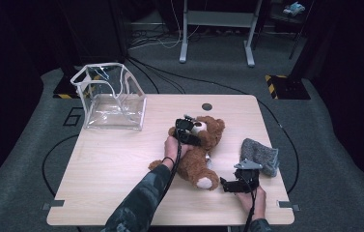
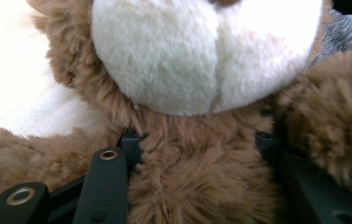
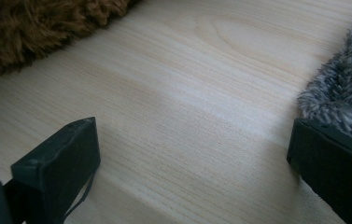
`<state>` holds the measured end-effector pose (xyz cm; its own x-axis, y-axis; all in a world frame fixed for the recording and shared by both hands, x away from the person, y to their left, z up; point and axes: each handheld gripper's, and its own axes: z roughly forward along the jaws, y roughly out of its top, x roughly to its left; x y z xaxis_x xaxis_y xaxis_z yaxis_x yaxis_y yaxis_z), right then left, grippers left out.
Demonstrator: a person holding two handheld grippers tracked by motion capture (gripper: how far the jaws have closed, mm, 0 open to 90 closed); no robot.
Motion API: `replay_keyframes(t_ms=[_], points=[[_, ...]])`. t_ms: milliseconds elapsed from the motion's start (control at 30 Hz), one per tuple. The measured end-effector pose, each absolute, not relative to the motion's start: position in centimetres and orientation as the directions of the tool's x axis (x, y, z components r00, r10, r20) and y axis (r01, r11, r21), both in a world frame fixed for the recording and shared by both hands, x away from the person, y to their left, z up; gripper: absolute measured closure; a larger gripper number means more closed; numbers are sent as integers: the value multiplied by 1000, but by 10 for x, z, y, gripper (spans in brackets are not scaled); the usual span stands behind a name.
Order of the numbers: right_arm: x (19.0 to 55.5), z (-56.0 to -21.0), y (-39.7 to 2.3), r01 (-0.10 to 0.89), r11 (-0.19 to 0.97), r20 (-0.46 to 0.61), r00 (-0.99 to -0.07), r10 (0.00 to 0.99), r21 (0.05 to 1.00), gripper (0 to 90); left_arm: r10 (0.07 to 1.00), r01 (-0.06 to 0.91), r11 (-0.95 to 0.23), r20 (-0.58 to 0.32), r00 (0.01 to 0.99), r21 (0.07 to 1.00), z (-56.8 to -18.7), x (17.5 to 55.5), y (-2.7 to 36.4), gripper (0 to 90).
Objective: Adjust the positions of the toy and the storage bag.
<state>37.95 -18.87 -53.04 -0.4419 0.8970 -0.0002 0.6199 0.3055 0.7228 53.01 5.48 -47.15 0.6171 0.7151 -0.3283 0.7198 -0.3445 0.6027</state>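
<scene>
A brown teddy bear [image 1: 200, 155] lies on its back in the middle of the wooden table [image 1: 112, 164], head toward the far side. My left gripper [image 1: 187, 131] sits over its neck. In the left gripper view the two black jaws of the left gripper [image 2: 197, 144] press into the fur on either side of the bear [image 2: 201, 70], just below its white muzzle. My right gripper [image 1: 240, 181] rests near the table's front right, open. In the right gripper view, bare wood lies between the wide jaws of the right gripper [image 3: 192, 140], with the bear's fur [image 3: 33, 28] at upper left.
A grey fuzzy cloth [image 1: 260, 154] lies right of the bear, touching the right-hand jaw of my right gripper [image 3: 341, 93]. A clear plastic bag [image 1: 109, 96] stands open at the table's far left corner. A small round hole [image 1: 207, 106] is near the far edge.
</scene>
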Motion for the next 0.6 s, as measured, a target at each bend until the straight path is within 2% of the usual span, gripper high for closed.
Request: replay_keyframes(t_ms=[367,600], points=[[379,-530,-190,612,319,-8,-455,890,724,35,727,660,-253,-312,612,707,-456,509,67,552],[379,-530,-190,612,318,-7,-455,891,724,38,738,598,-228,-265,621,768,-443,501,78,555]])
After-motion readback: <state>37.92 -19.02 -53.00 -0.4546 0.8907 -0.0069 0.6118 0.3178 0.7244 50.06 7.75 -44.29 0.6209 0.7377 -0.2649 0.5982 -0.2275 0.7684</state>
